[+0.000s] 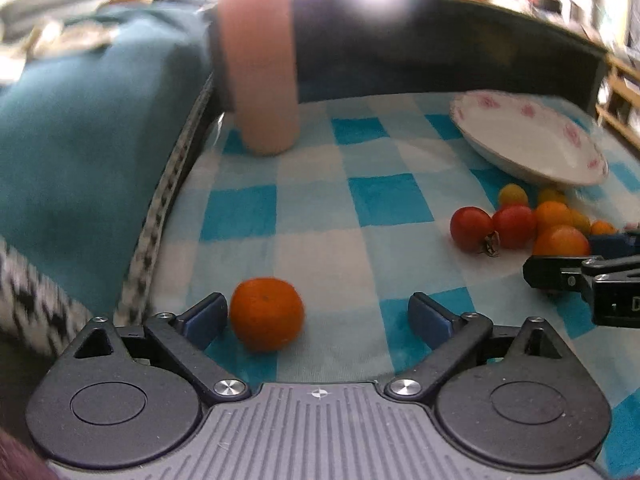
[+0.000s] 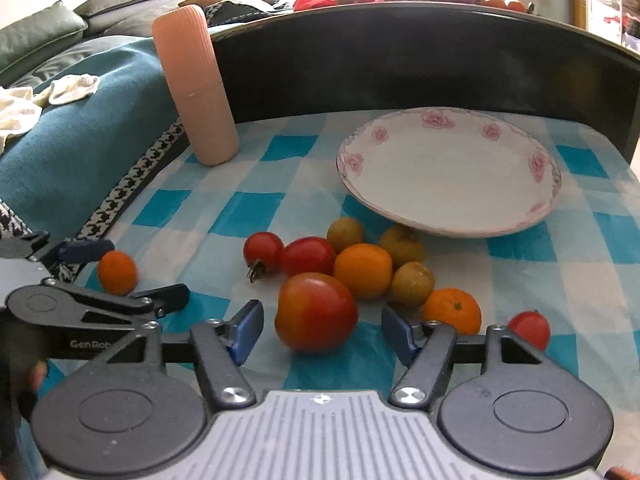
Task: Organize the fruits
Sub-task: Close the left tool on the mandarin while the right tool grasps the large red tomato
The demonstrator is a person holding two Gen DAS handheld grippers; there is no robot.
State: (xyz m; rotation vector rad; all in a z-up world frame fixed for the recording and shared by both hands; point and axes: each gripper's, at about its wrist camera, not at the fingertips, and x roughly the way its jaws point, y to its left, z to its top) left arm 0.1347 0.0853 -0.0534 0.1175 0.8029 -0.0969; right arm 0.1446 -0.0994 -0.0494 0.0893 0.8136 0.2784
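A small orange mandarin (image 1: 266,314) lies on the blue checked cloth (image 1: 320,208) between the open fingers of my left gripper (image 1: 316,316), close to the left finger. It shows in the right wrist view too (image 2: 117,273), with the left gripper (image 2: 132,276) around it. My right gripper (image 2: 320,330) is open around a large red-orange tomato (image 2: 316,317). Behind it lie several small red, orange and yellow fruits (image 2: 362,270) in a pile. An empty white plate with pink flowers (image 2: 448,170) sits behind the pile; it also shows in the left wrist view (image 1: 528,136).
A tall pink ribbed cylinder (image 2: 196,88) stands at the back left of the cloth. A dark raised rim (image 2: 400,60) runs along the far side. A teal blanket (image 2: 80,128) lies to the left. Another mandarin (image 2: 452,310) and a small red tomato (image 2: 530,328) lie at the right.
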